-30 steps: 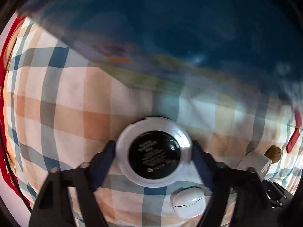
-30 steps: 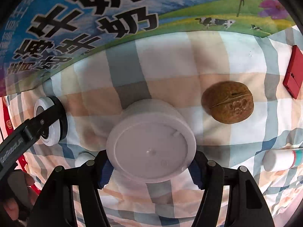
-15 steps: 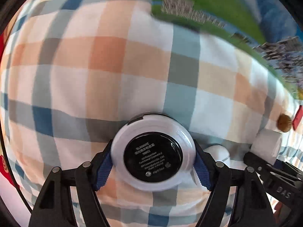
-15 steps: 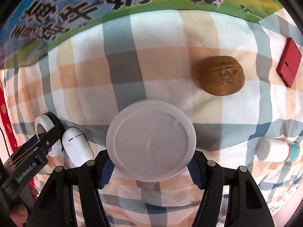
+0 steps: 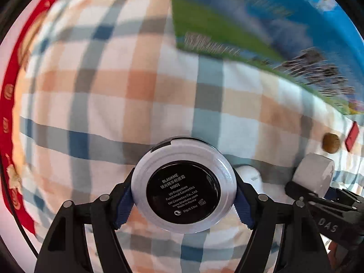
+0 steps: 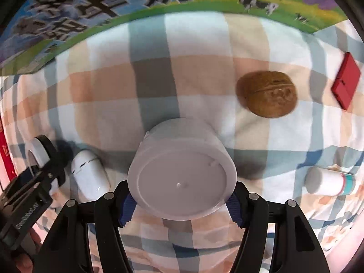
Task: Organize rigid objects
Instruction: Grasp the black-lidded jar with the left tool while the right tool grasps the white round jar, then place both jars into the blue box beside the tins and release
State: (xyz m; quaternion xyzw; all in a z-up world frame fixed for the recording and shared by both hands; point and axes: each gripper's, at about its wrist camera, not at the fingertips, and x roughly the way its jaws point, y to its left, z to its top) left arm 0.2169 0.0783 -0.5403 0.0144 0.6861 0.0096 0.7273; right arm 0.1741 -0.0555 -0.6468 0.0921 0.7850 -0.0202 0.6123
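**Inspector:** Checked cloth in orange, blue and white covers the whole working surface. Start with the left wrist view.

**Assistant:** Left gripper is clamped on a round cosmetic compact, blue pads pressed to both sides of its white rim, black label facing the camera. Taking the compact as reference: a white earbud case lies on the cloth just beyond its right edge. Further right is the right gripper, holding a white jar. Past the jar sit a walnut and a small red box. A printed carton, blue and green, stands at the far upper right; it is blurred. A red band runs along the far left.

**Inspector:** Right wrist view?

**Assistant:** Right gripper is closed on the white jar, pads against its wall, flat base toward the camera. Relative to the jar: the earbud case lies just left, and the left gripper with the compact is just beyond it. The walnut is up and right, apart from the jar; the red box is further right. A small white bottle with a teal band lies on its side to the right. The carton, with cows and large characters, stands behind.
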